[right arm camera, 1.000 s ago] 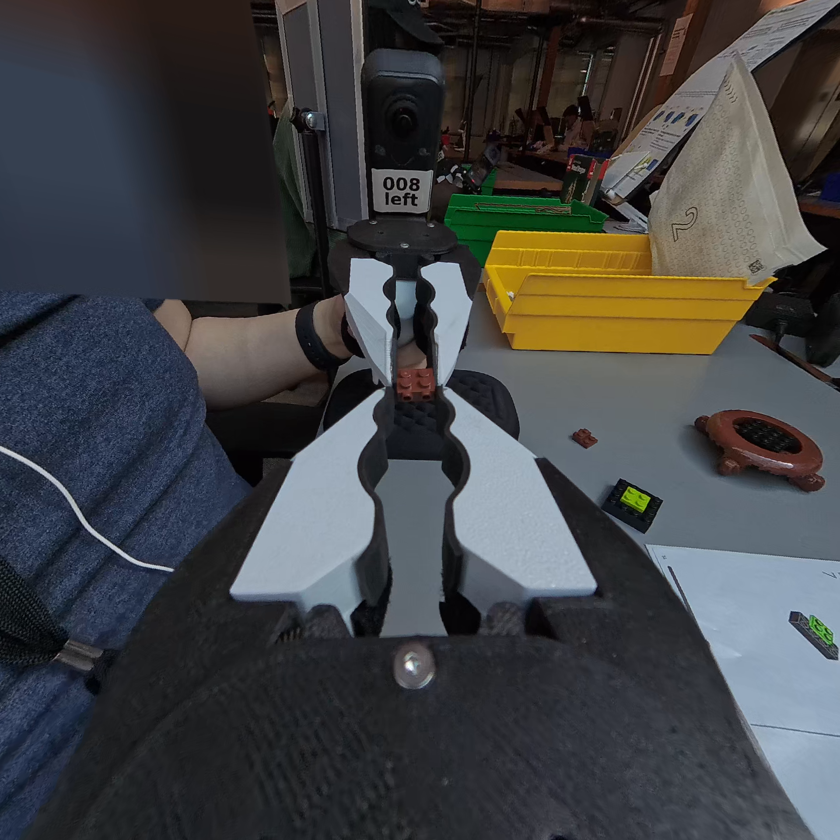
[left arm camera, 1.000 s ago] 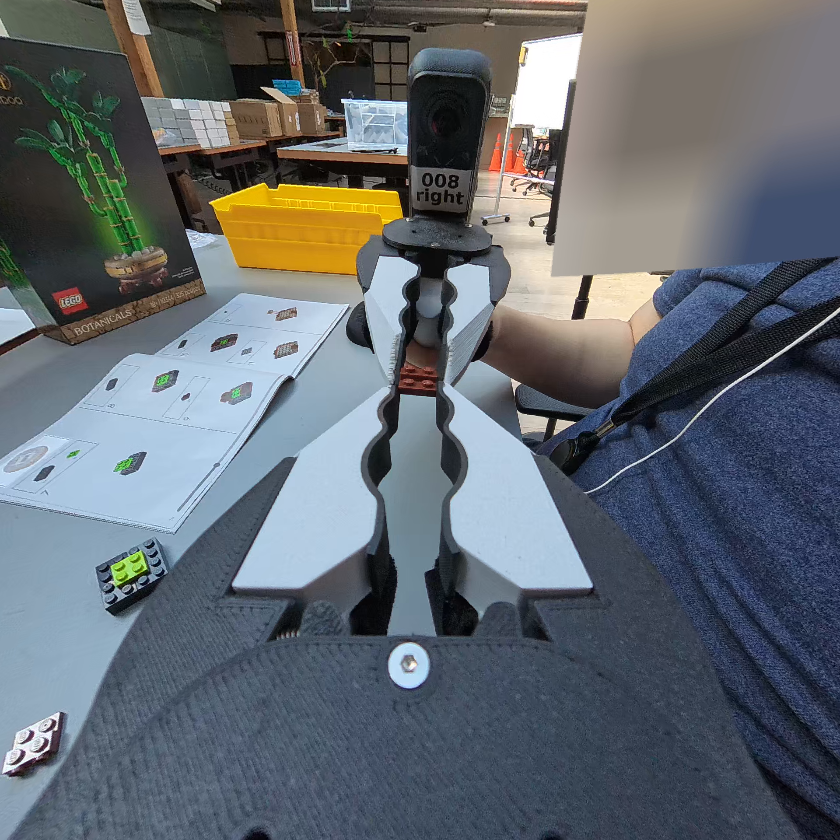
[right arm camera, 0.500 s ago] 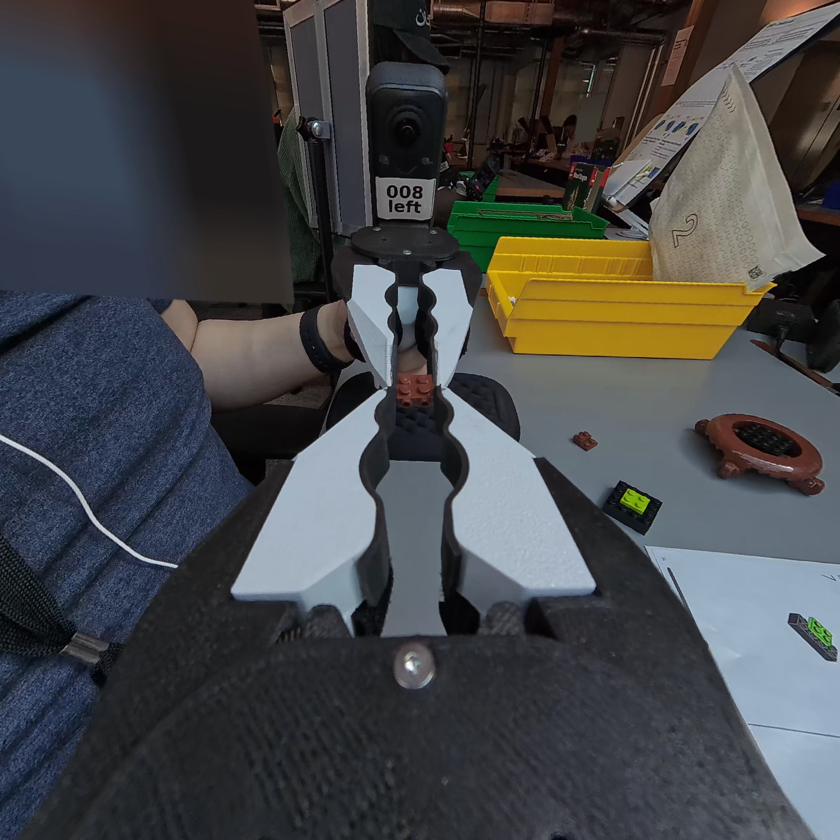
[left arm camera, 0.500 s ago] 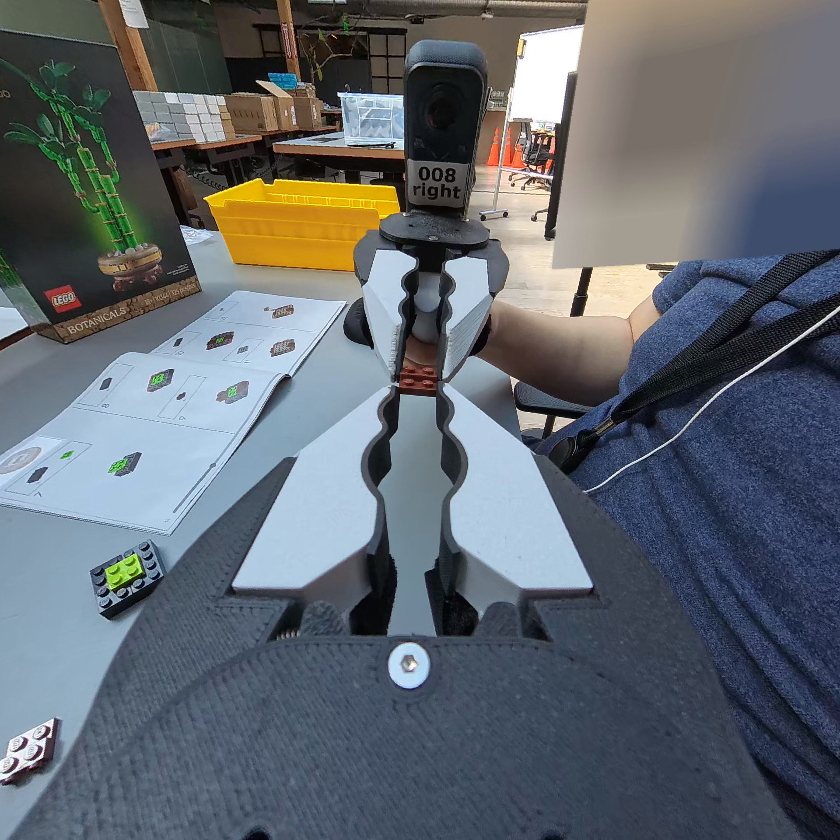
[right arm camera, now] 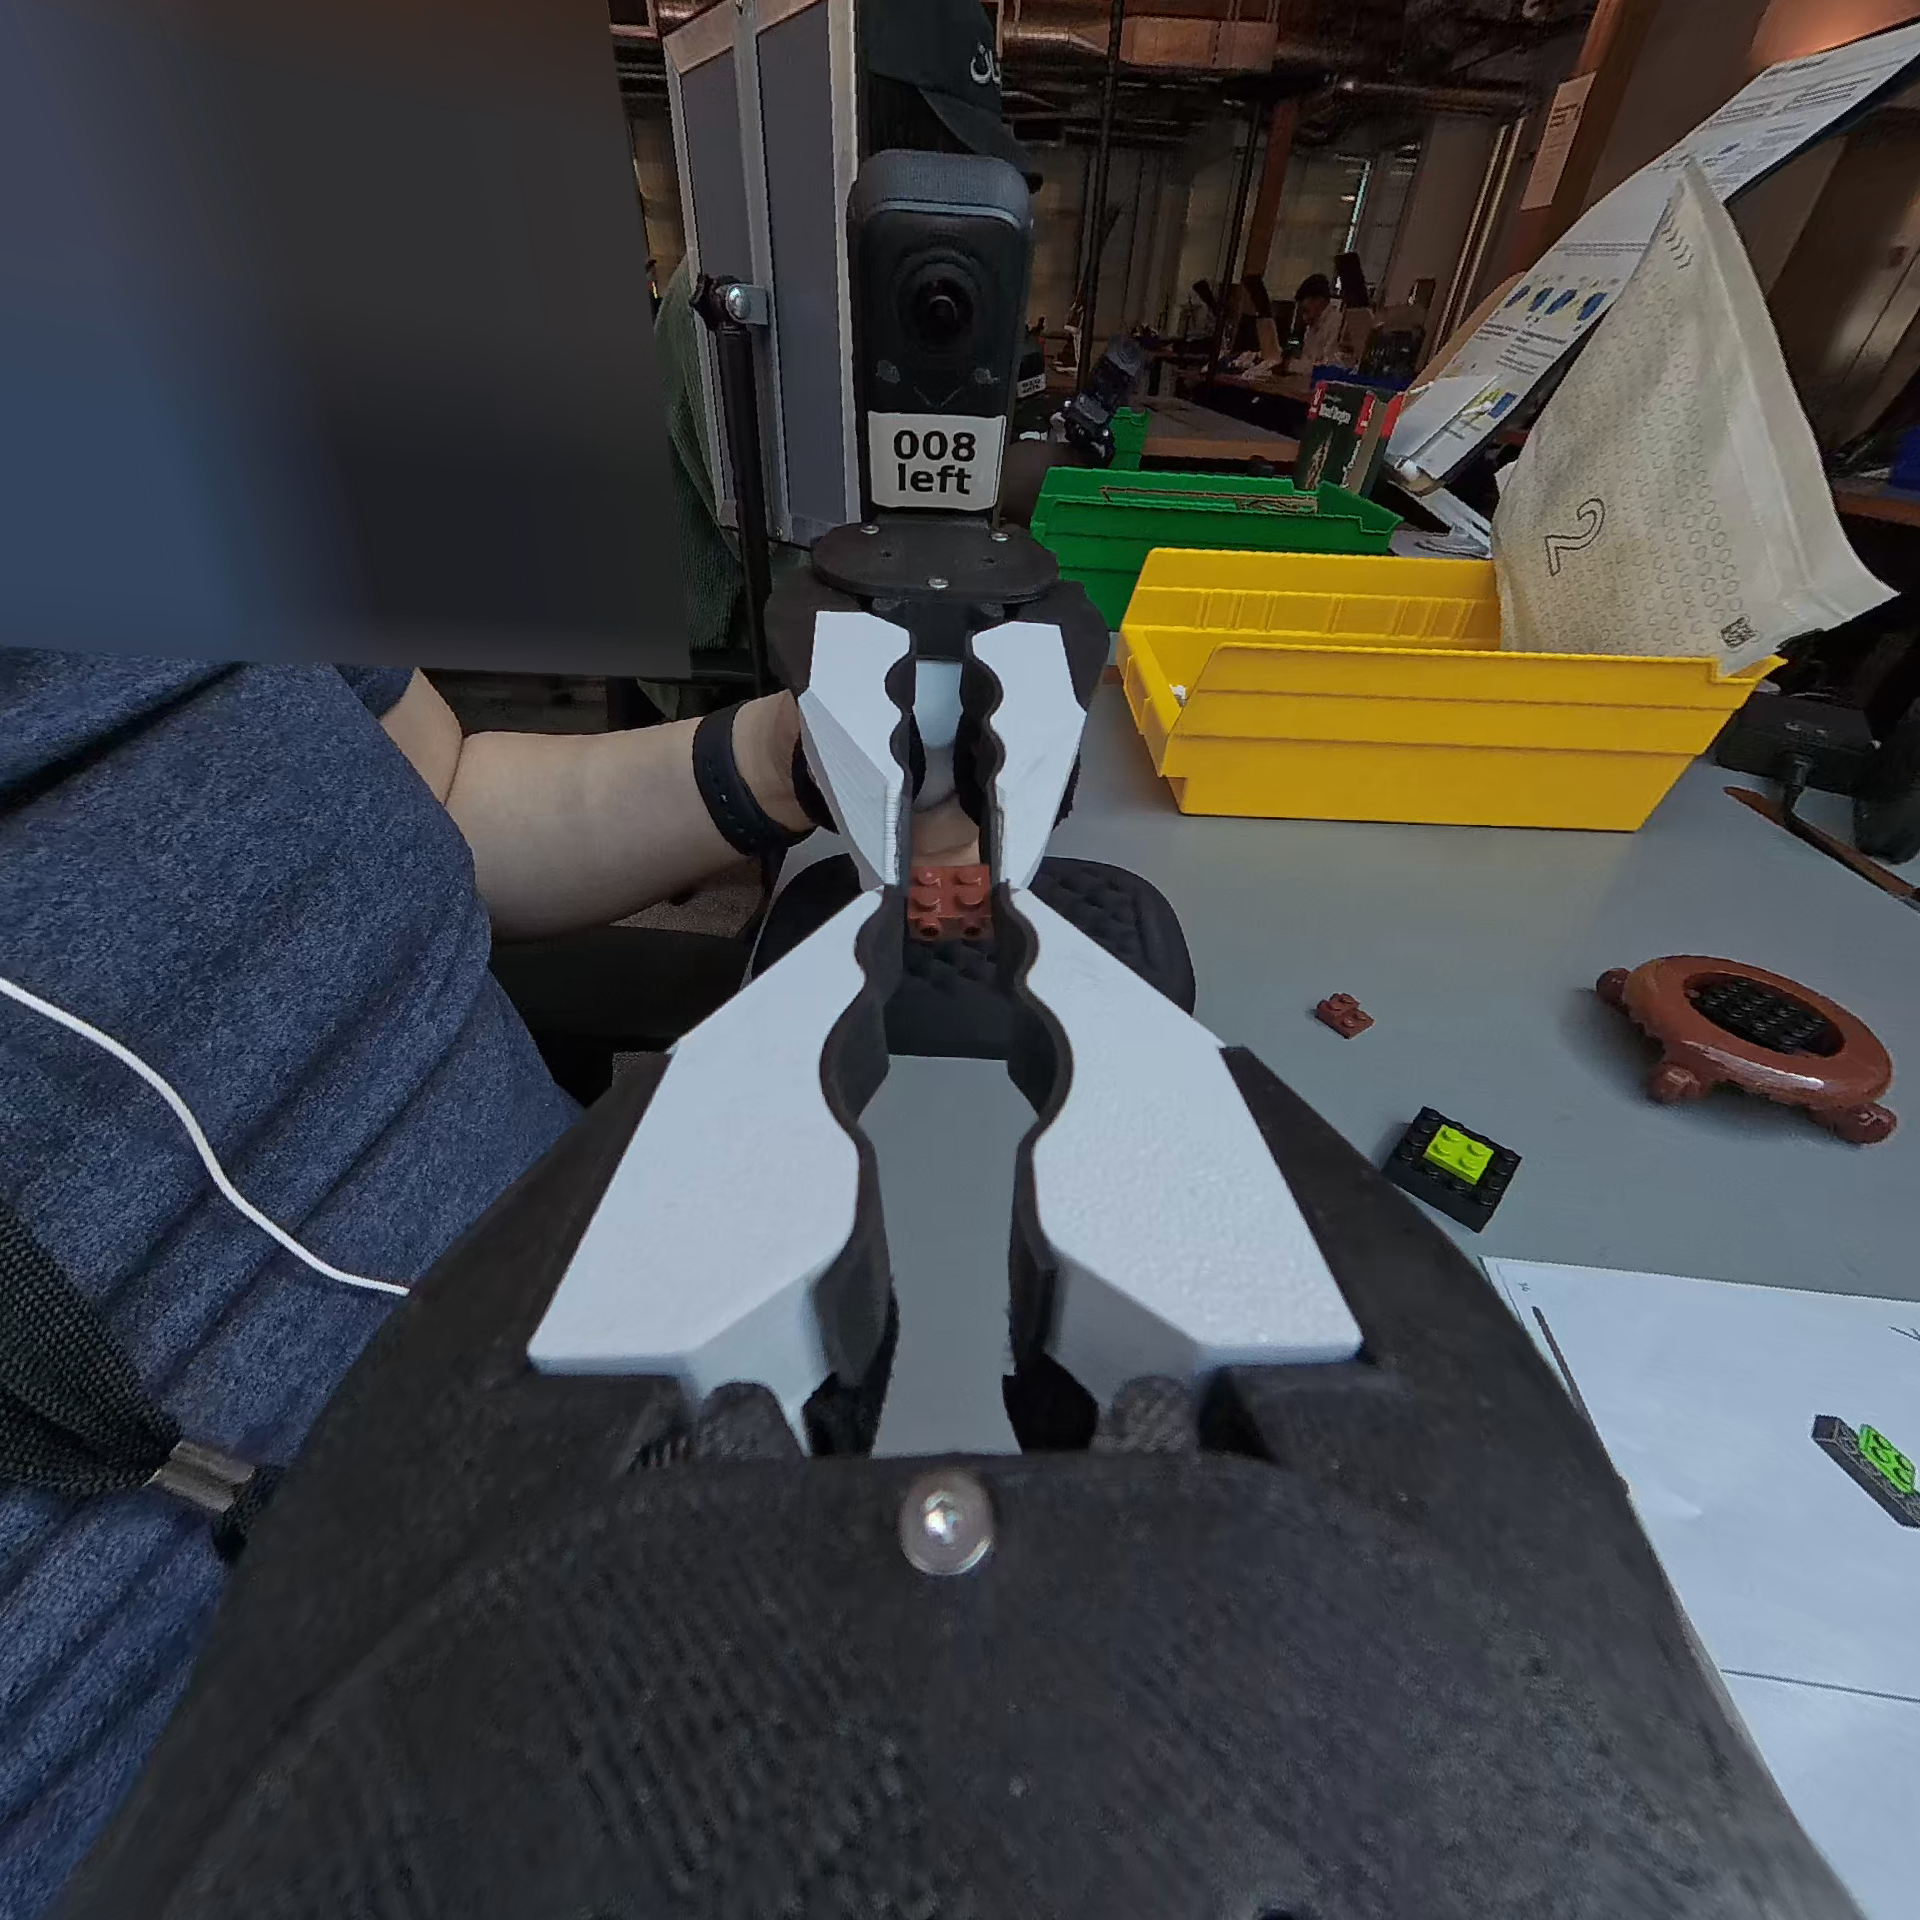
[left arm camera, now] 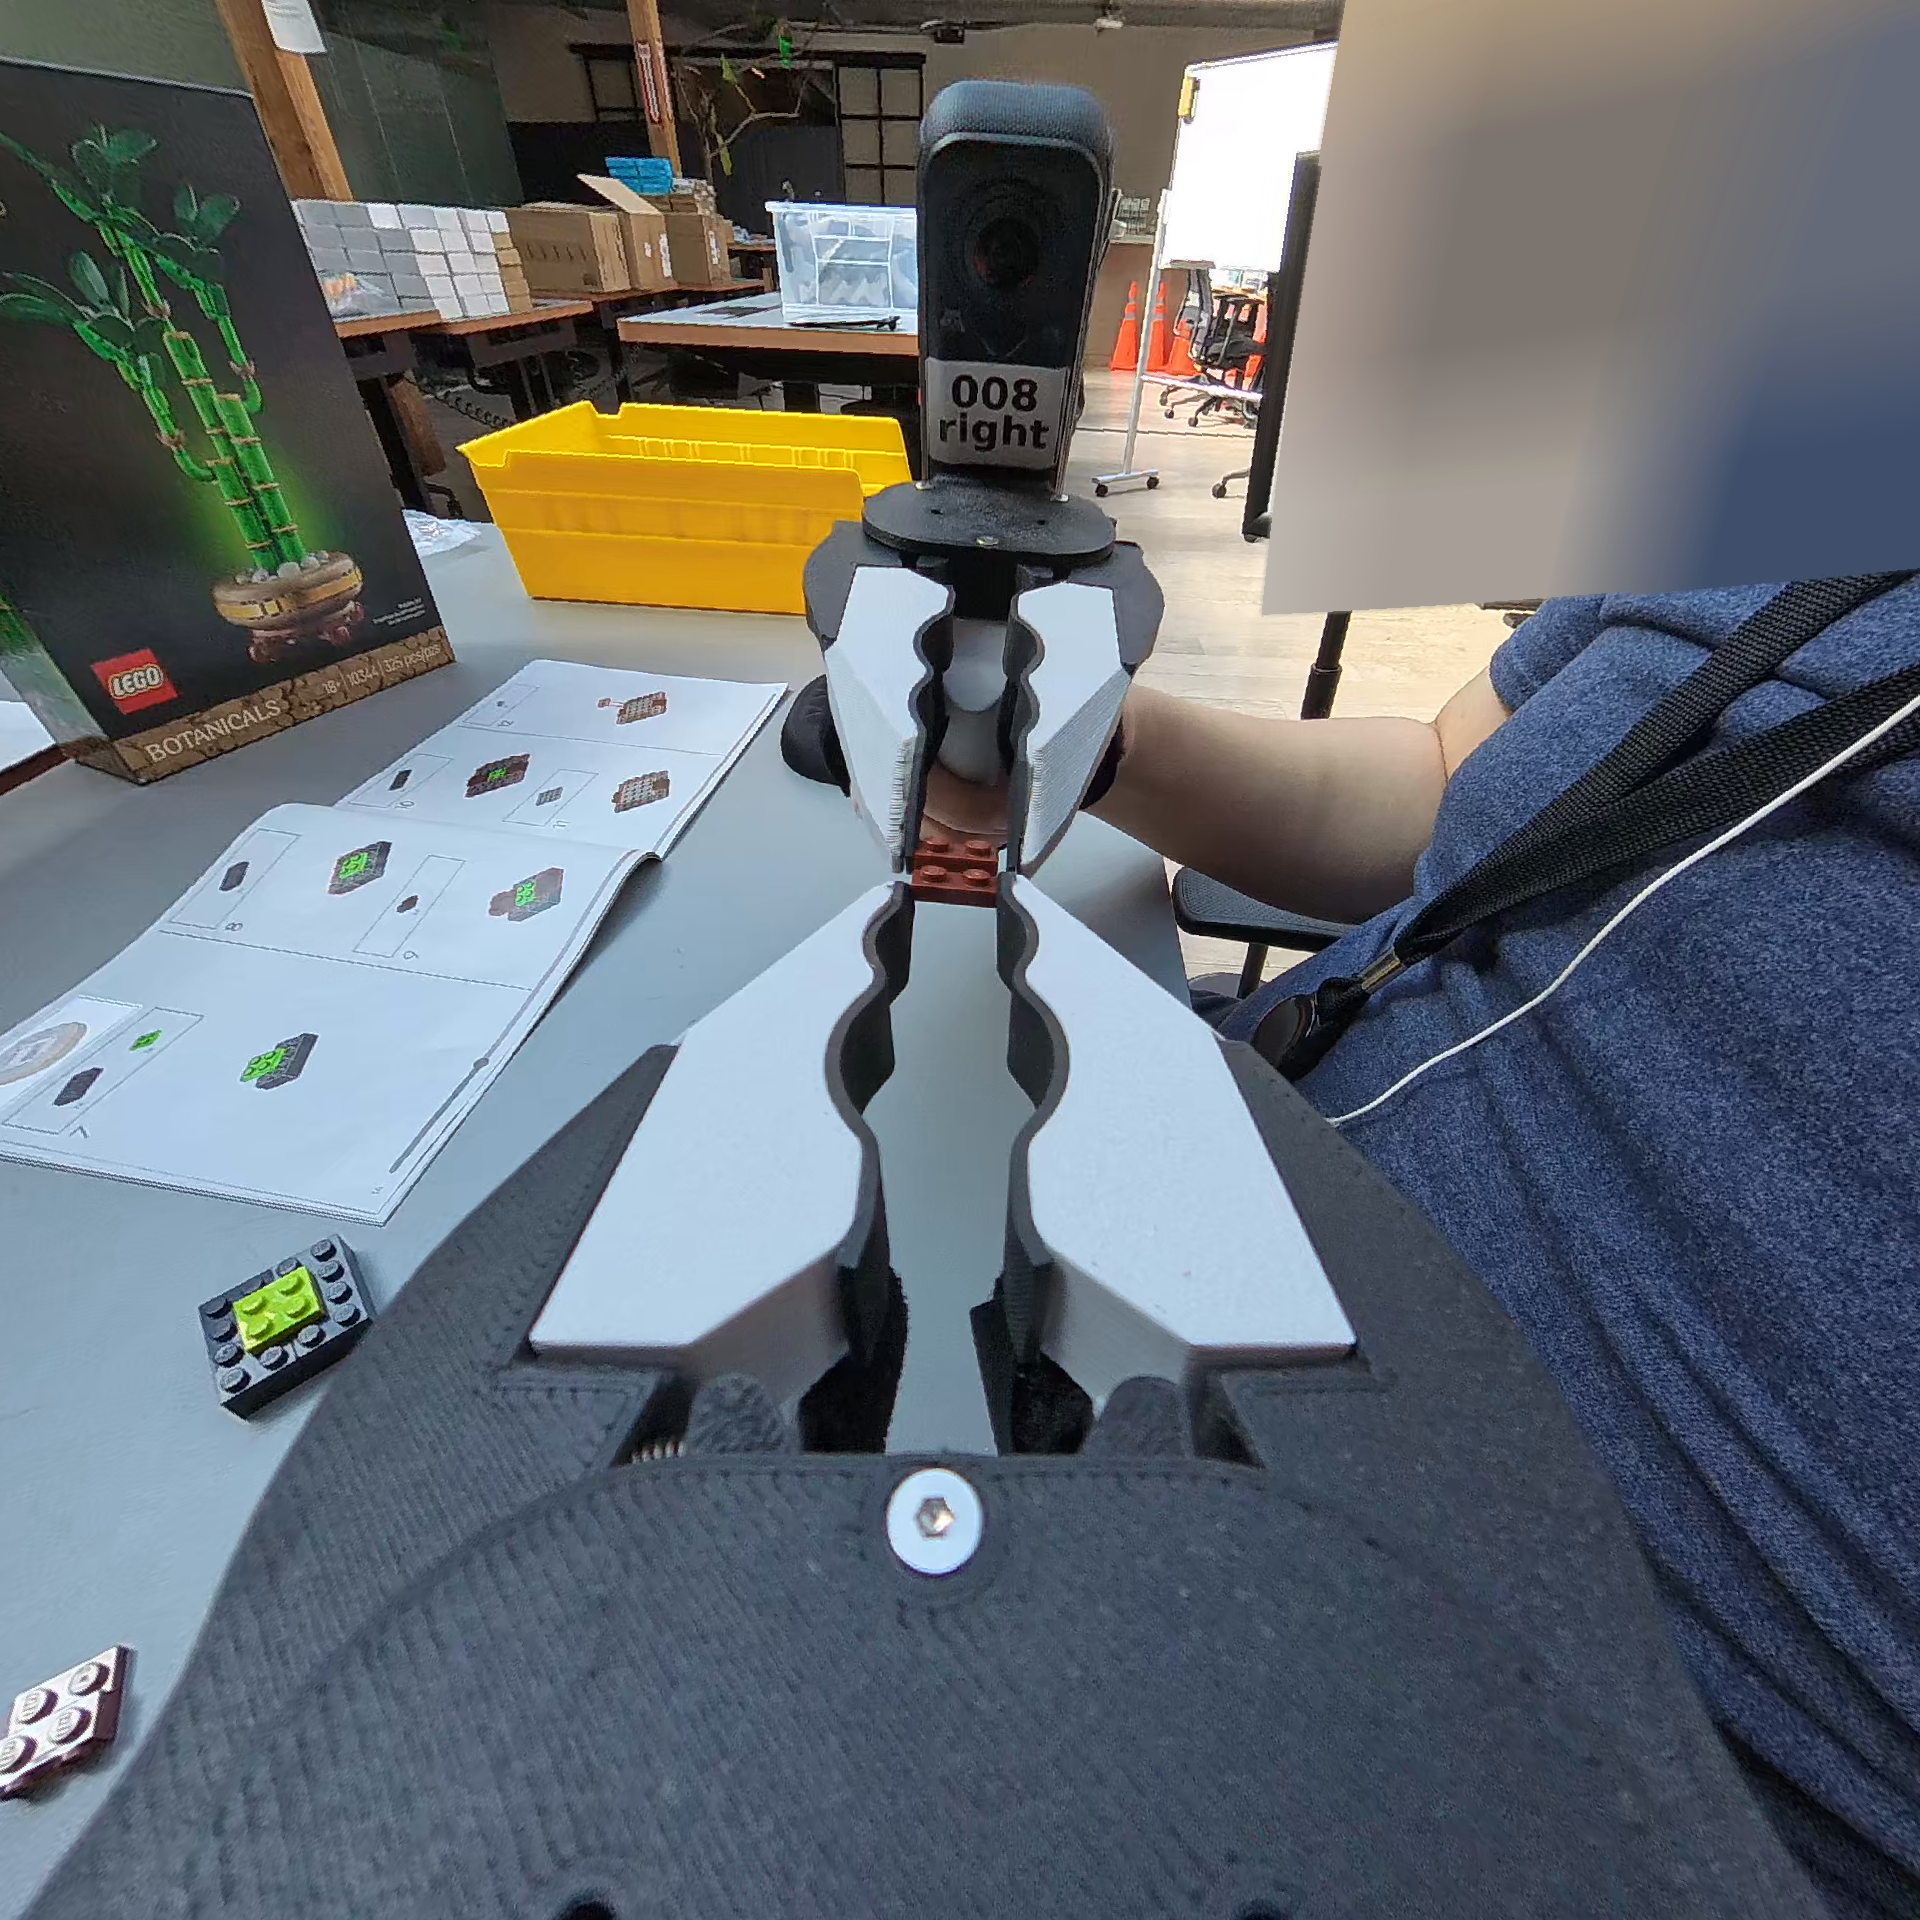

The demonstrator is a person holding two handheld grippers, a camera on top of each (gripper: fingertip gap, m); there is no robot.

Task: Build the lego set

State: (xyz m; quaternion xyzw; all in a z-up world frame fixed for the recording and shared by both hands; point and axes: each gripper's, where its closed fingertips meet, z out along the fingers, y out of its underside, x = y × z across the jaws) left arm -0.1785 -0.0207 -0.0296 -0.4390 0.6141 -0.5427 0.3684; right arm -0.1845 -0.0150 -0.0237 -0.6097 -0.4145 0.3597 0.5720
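A small reddish-brown lego piece [left arm camera: 956, 871] is held in the air over the table's near edge, pinched between two grippers that meet tip to tip. My left gripper [left arm camera: 956, 899] is shut on it from one side. My right gripper [right arm camera: 943, 914] is shut on it from the other side, and the piece [right arm camera: 948, 902] shows there as two stacked layers. The right gripper [left arm camera: 958, 836] faces me in the left wrist view; the left gripper [right arm camera: 943, 857] faces me in the right wrist view. A black plate with a lime brick [left arm camera: 283, 1314] lies on the table and also shows in the right wrist view [right arm camera: 1451, 1164].
An open instruction booklet [left arm camera: 343, 935] and the set's box [left arm camera: 156, 416] lie on the grey table. A round brown base [right arm camera: 1745, 1039], a small brown plate [right arm camera: 1343, 1013] and a dark plate with pale studs [left arm camera: 62, 1714] lie loose. A yellow bin [right arm camera: 1403, 707] and a paper bag [right arm camera: 1662, 468] stand behind. My two grippers' fingertips are within a few centimetres of each other.
Both grippers stay tip to tip on the brown piece. The pair has shifted only slightly, so the table objects sit a little differently in view.
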